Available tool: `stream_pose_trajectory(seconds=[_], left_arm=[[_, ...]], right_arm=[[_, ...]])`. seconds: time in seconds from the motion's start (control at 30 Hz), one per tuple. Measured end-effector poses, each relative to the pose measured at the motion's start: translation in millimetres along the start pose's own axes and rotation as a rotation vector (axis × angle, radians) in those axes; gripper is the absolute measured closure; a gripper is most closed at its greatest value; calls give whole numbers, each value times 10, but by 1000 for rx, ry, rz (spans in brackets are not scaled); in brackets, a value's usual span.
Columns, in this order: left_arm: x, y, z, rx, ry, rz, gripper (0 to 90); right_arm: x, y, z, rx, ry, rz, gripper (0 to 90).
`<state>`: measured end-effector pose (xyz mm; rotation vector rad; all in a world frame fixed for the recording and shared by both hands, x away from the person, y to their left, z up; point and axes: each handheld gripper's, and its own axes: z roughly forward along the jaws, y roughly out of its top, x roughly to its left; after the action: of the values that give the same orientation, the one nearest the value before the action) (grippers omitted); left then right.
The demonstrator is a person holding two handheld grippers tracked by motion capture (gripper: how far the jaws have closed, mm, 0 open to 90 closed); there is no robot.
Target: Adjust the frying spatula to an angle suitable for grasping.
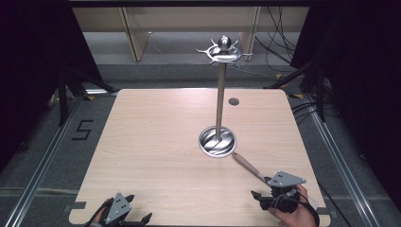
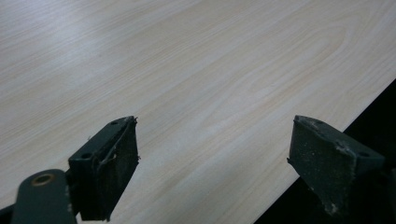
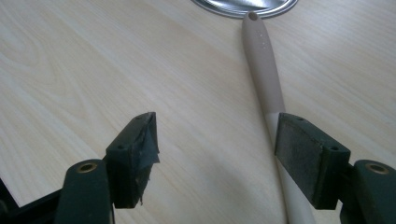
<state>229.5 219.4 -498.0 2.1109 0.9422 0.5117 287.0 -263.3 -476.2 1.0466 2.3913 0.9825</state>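
The utensil handle (image 3: 265, 70) is a smooth, matte, beige rod, round in section, with a small dark hole at its rounded tip and a paler stretch nearer me; it lies flat on the wooden table (image 1: 156, 142), running from my right gripper (image 1: 272, 195) toward eleven o'clock until its tip almost meets the rim of the steel base (image 1: 217, 141). My right gripper (image 3: 217, 144) is released, jaws wide, the handle passing just beside the right-hand pad (image 3: 301, 151) without being pinched. The right gripper view brings out the hole and the frayed rubber on the left pad, while the high view gives the whole stand: a polished round dish, a slim upright pole (image 1: 220, 97) and a hooked crown (image 1: 223, 51) at twelve o'clock. My left gripper (image 1: 124, 215), at seven o'clock on the table's near edge, is also released (image 2: 212, 154) over bare pale woodgrain
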Motion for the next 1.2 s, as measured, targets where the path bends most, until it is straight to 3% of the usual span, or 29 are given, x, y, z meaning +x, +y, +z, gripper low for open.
stream_pose_trajectory(seconds=[0.03,0.07,0.1,0.13,0.2,0.27,0.3,0.33,0.4,0.43,0.47,0.5,0.57,0.63,0.67,0.7,0.83,0.87,0.9,0.93,0.97,1.0,1.03,1.07,1.2], left_arm=[[-2,0,-3,-4,-9,-11,152],[41,12,-7,2,-7,52,152],[58,18,5,-8,-3,80,152],[53,21,-4,2,-6,76,152],[-15,-3,3,10,-14,-8,152],[1,4,28,-14,-22,40,152],[1,4,28,-14,-22,40,152],[-32,-3,25,1,-26,-3,152],[-46,-4,41,-17,-35,-26,152],[-3,5,24,0,-51,6,152],[-10,4,30,-14,-58,-13,152],[26,11,20,-7,-53,37,152],[-22,3,16,-14,-49,-19,152],[-22,3,16,-17,-46,-16,152],[13,10,21,-14,-44,24,152],[13,10,21,-14,-44,24,152],[-24,0,29,-15,-50,-24,152],[22,11,32,-16,-40,51,152],[22,11,32,-16,-40,51,152],[-4,7,36,-19,-46,21,152],[-4,7,36,-19,-46,21,152],[-41,1,29,-2,-40,-32,152],[-39,5,23,-4,-44,-21,152],[2,15,24,-8,-44,44,152],[-16,8,18,-12,-45,17,153]], right_arm=[[4,4,-11,7,-9,5,312],[-1,4,-11,-6,-9,-8,313],[19,10,-30,2,-15,17,313],[16,16,-35,6,-10,10,313],[-1,16,-27,-4,-9,-6,313],[1,20,-27,-4,-8,-6,314],[1,20,-27,-4,-8,-6,314],[0,26,-34,-3,-16,-9,317],[-9,48,-27,14,3,-14,344],[-20,77,-27,26,10,-34,346],[-37,85,-16,14,14,-62,347],[-32,96,-22,19,14,-50,353],[-39,133,-35,43,2,-50,360],[-43,173,-50,63,-28,-87,375],[-45,200,-62,68,-31,-92,386],[-45,200,-62,68,-31,-92,386],[-153,340,-86,79,-32,-101,443],[-182,362,-79,84,-29,-99,463],[-203,387,-73,98,-20,-80,476],[-241,415,-64,103,-31,-89,482],[-241,415,-64,103,-31,-89,482],[-269,442,-51,114,-33,-81,492],[-309,485,-38,146,-27,-75,501],[-334,525,-10,173,-21,-49,518],[-388,579,76,219,-20,-69,535]])
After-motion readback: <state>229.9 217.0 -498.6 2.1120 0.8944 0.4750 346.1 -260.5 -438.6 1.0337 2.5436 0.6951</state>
